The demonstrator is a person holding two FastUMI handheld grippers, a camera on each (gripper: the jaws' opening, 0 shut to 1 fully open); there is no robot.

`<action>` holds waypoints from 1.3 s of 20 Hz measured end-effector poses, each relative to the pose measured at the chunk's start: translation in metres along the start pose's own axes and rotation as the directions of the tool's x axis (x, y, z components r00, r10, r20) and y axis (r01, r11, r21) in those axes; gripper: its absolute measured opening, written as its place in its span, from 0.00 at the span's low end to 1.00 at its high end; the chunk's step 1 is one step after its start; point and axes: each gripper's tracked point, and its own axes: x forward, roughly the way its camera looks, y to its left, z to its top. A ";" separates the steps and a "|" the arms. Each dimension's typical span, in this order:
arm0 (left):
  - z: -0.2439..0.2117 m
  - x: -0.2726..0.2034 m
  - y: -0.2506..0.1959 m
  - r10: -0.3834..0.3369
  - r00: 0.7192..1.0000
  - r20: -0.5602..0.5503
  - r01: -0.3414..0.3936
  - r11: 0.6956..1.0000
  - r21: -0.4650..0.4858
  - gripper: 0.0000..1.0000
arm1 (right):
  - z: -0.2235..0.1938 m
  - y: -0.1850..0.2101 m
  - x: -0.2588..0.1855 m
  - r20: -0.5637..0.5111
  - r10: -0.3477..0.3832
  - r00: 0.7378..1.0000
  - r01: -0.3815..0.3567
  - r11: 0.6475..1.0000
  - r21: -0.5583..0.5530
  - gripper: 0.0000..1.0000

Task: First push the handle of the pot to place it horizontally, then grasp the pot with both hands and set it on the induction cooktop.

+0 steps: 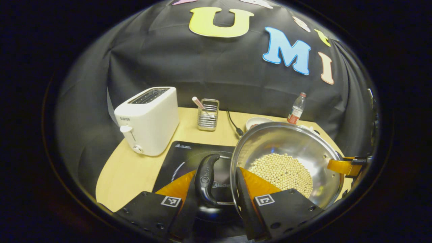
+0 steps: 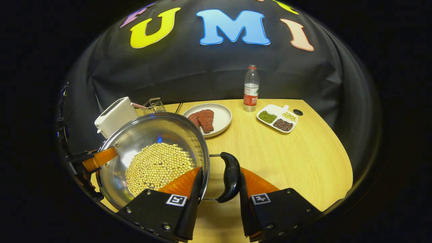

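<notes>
**Left gripper view: pot held by both handles**

The left gripper [image 1: 216,189] squeezes one black handle [image 1: 206,180] of the pot [image 1: 287,148], over the black cooktop [image 1: 175,158]. In the right gripper view, the right gripper [image 2: 219,184] squeezes the other handle [image 2: 231,175]. Pale beans [image 2: 157,167] sit inside. The toaster [image 1: 148,118] stands just behind the cooktop.

We see the pot [image 1: 287,158] above the induction cooktop [image 1: 189,158]; toaster [image 1: 148,119] left of it, plate [image 2: 211,118], bottle [image 2: 251,88] and divided dish [image 2: 277,118] behind on the counter [image 2: 297,158].
</notes>
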 end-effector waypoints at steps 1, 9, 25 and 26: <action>0.000 0.001 0.008 0.001 1.000 0.001 -0.001 1.000 0.001 0.61 | 0.001 0.008 0.002 0.001 0.001 1.000 -0.001 1.000 0.000 0.54; 0.005 0.009 0.083 0.037 0.999 0.002 -0.037 0.999 0.012 0.61 | 0.002 0.073 0.025 -0.009 0.026 1.000 -0.026 1.000 -0.012 0.55; 0.040 -0.008 0.125 0.107 0.984 0.145 -0.115 0.993 0.042 0.94 | 0.042 0.090 0.002 0.148 0.079 0.986 -0.078 0.997 -0.007 0.98; 0.054 -0.018 0.121 0.114 0.975 0.193 -0.126 0.991 0.052 1.00 | 0.052 0.080 -0.008 0.187 0.064 0.980 -0.062 0.998 -0.018 0.98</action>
